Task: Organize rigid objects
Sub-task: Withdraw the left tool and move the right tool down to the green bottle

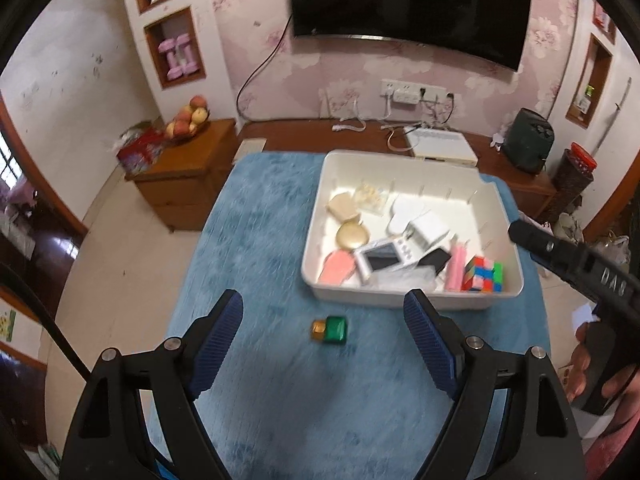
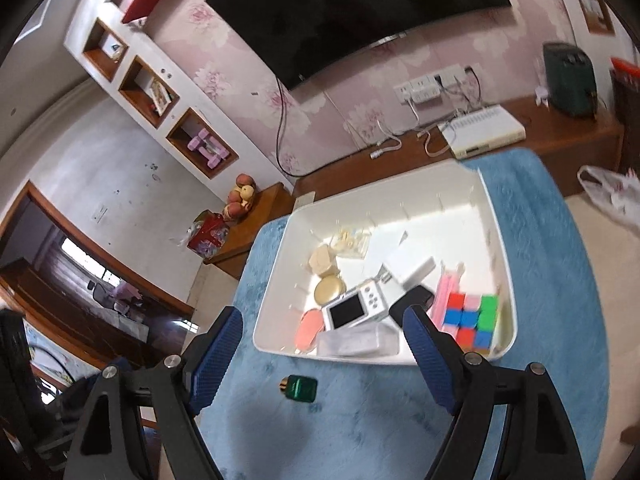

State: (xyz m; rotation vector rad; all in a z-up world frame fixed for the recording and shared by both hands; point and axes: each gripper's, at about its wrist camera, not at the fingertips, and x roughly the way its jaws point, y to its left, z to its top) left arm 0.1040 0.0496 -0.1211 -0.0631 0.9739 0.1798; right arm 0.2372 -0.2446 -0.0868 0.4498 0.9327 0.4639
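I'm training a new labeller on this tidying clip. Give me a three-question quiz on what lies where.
1. True or false: the green bottle lies inside the white bin.
2. Which item sits in the bin's near right corner? A) colour cube B) gold compact C) small camera
3. Fill in: the bin rests on a ____ fluffy cloth.

Key:
1. False; it lies on the blue cloth, just outside the bin's near wall.
2. A, the colour cube; the gold compact and small camera lie further left.
3. Blue.
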